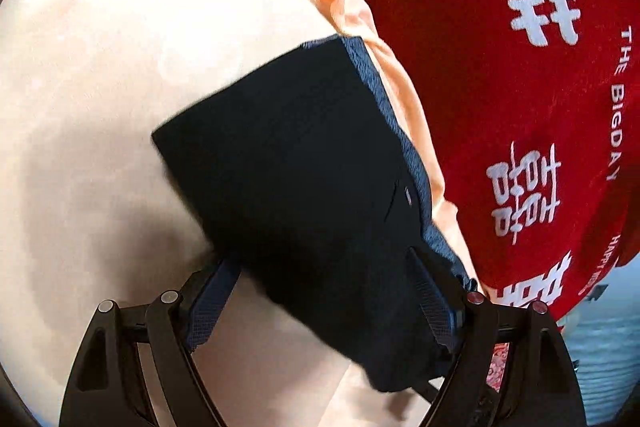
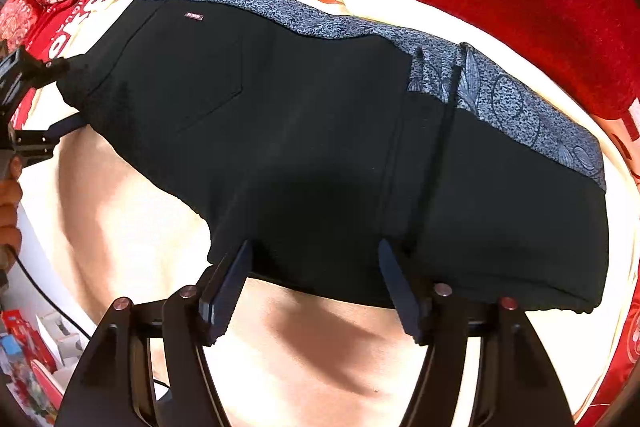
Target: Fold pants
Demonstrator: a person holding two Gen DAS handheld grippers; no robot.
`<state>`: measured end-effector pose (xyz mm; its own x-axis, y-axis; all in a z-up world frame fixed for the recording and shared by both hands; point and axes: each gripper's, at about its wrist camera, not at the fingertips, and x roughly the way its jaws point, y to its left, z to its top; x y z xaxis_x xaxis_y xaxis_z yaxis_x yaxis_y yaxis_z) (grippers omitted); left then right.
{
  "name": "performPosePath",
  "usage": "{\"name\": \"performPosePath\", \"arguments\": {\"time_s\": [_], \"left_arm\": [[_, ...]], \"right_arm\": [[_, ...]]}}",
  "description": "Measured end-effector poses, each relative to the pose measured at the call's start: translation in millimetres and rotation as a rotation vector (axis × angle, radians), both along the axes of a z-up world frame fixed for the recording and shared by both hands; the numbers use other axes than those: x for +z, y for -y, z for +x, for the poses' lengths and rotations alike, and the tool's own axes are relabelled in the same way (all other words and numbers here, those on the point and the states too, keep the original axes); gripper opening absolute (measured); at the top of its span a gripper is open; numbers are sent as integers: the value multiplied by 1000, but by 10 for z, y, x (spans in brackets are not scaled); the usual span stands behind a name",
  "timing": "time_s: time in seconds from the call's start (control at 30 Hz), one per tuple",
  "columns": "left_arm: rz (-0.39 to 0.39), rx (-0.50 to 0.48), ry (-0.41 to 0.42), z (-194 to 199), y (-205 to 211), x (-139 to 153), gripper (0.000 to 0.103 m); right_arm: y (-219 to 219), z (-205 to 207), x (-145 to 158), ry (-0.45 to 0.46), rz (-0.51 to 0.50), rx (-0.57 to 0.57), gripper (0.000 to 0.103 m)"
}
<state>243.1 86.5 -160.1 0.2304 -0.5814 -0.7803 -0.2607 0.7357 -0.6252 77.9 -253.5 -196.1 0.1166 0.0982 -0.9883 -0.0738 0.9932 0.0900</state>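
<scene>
Left wrist: your left gripper (image 1: pixel 320 283) has jaws wide apart, straddling end of folded pants (image 1: pixel 296 163) lying on peach sheet (image 1: pixel 120 67) over red cloth (image 1: pixel 500 99).
Right wrist: your right gripper (image 2: pixel 316 283) also spread wide, fingers (image 2: pixel 224 291) at pants (image 2: pixel 320 131) near edge.

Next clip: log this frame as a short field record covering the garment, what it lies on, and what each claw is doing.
garment: black pants with a blue patterned waistband, folded into a compact stack
surface: pale peach cloth over a red velvet cover with white characters
left claw: jaws apart, straddling one end of the pants; fabric lies between the fingers, no pinch visible
right claw: jaws apart, fingertips at the near edge of the pants
fold state: layers stacked, waistband along the far edge in the right wrist view
clutter: boxes at the lower left of the right wrist view
</scene>
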Motion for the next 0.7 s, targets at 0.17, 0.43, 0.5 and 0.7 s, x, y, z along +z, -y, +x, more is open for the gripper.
{"name": "performPosePath", "arguments": {"time_s": [0.17, 0.43, 0.5, 0.7], "left_arm": [[-10, 12, -2, 121, 46, 37, 85], [75, -15, 2, 184, 288, -23, 97], [122, -13, 0, 200, 347, 10, 97], [371, -84, 5, 179, 452, 107, 45]], "right_arm": [[13, -3, 9, -2, 8, -3, 70], [29, 11, 10, -7, 14, -1, 70], [41, 22, 20, -12, 20, -1, 70], [121, 139, 239, -27, 73, -24, 71]]}}
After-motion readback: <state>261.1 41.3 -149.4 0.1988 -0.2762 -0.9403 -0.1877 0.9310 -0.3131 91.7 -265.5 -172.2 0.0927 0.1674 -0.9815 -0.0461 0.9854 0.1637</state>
